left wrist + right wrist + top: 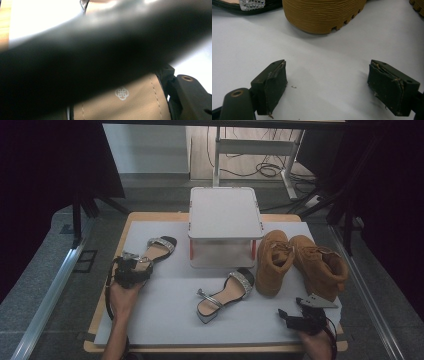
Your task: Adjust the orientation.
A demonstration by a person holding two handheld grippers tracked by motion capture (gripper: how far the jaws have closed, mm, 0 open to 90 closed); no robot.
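At the mat's nine o'clock edge, the left gripper [131, 271] sits at the heel of a sandal [159, 248]; its own camera shows the tan insole [120, 105] close up, but whether the jaws press on it cannot be told. The second sandal [225, 295] lies mid-mat, two boots [300, 262] at three o'clock, the rack [225, 215] at twelve bare. The right gripper [329, 85] rests at five o'clock, jaws apart over bare mat. Judged so, no shoe is shelved yet.
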